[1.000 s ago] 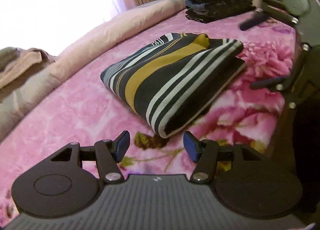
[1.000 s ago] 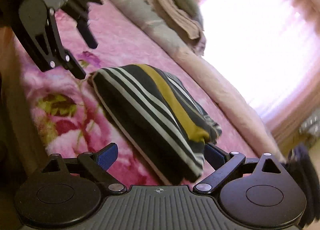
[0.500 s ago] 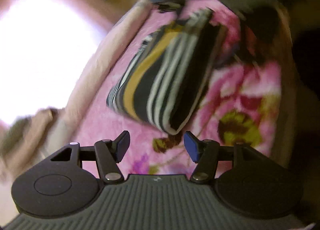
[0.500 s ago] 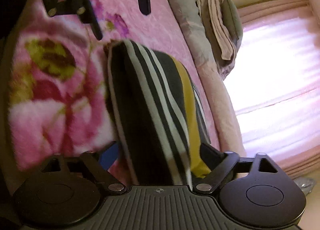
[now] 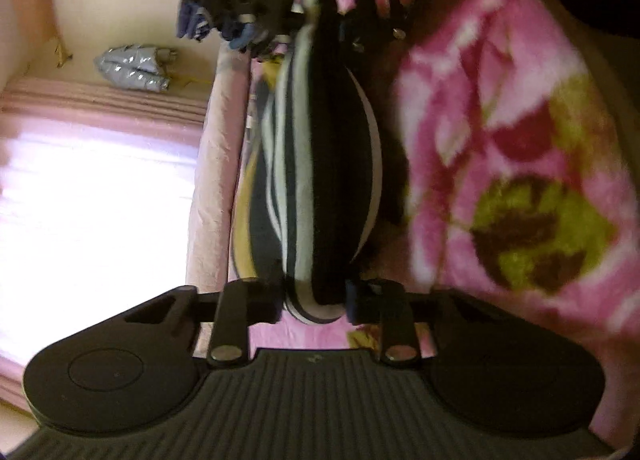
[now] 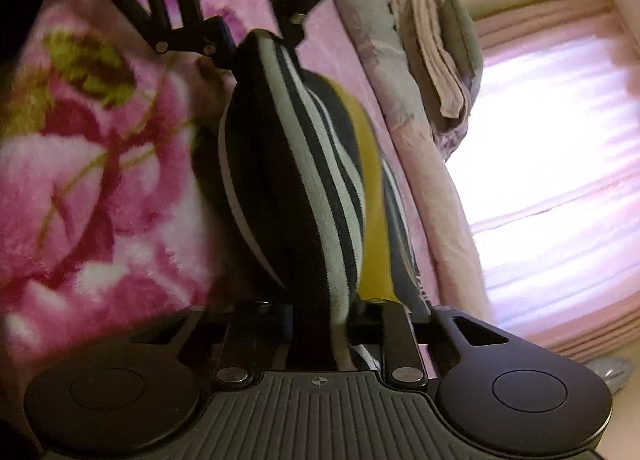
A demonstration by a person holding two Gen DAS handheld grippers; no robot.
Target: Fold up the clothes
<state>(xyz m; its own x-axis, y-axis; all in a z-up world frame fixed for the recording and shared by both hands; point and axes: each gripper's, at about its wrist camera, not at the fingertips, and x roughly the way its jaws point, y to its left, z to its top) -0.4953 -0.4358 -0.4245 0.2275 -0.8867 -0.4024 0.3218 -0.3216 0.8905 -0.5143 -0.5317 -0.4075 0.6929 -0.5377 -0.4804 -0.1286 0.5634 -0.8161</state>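
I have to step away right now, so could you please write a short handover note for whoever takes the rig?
Left gripper: closing, one end of the folded striped garment between its fingers.
Right gripper: closing on the opposite end.
The garment spans between the two grippers above the pink floral blanket.
Dark folded stack sits at the far end of the bed.
Done: garment folded into a compact bundle.
Left: probably carry it to the stack and release.
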